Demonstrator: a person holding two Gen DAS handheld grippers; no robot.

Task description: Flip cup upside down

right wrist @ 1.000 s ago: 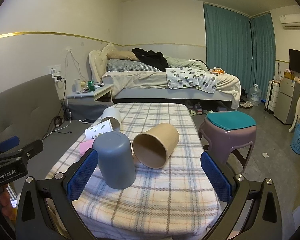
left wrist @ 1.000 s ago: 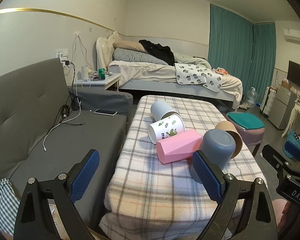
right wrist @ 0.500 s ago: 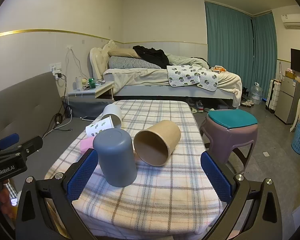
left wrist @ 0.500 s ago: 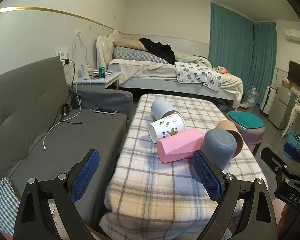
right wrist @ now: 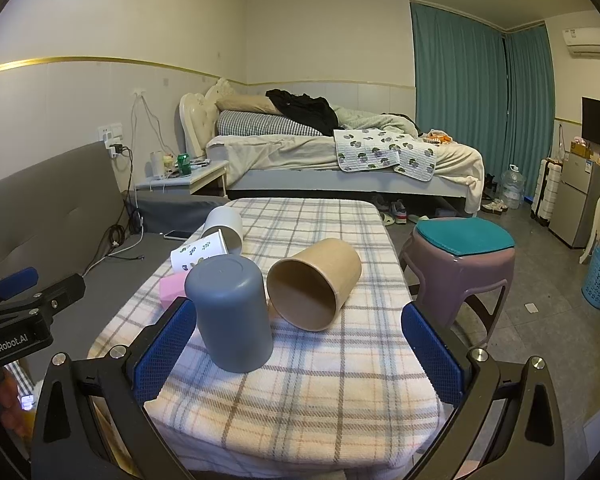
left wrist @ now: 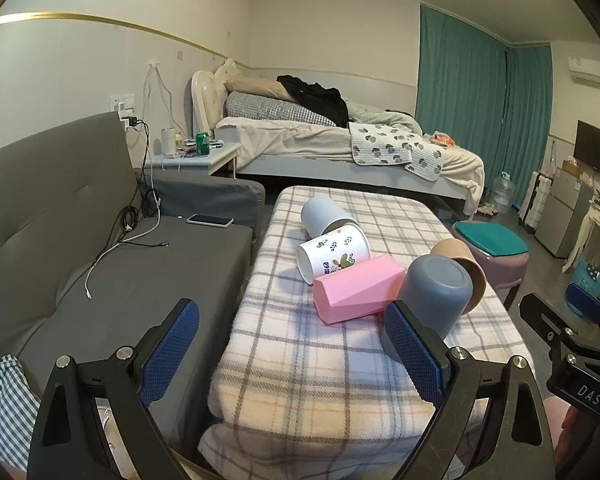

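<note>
Several cups sit on a plaid-covered table [right wrist: 324,376]. A grey-blue cup [right wrist: 230,314] stands upside down near the front; it also shows in the left wrist view [left wrist: 432,300]. A brown paper cup [right wrist: 314,282] lies on its side, mouth toward me. A pink faceted cup [left wrist: 356,288], a white leaf-print cup [left wrist: 334,252] and a pale blue cup [left wrist: 324,216] lie on their sides. My left gripper [left wrist: 292,354] is open and empty before the table's front left. My right gripper [right wrist: 296,354] is open and empty, just short of the grey-blue cup.
A grey sofa [left wrist: 80,240] with a phone [left wrist: 210,221] and cables runs along the table's left. A purple stool with a teal cushion [right wrist: 460,252] stands to the right. A bed [right wrist: 340,160] lies beyond the table, with a bedside table [right wrist: 184,178] at its left.
Both views have shifted only slightly; the cups lie as before and both grippers stay open.
</note>
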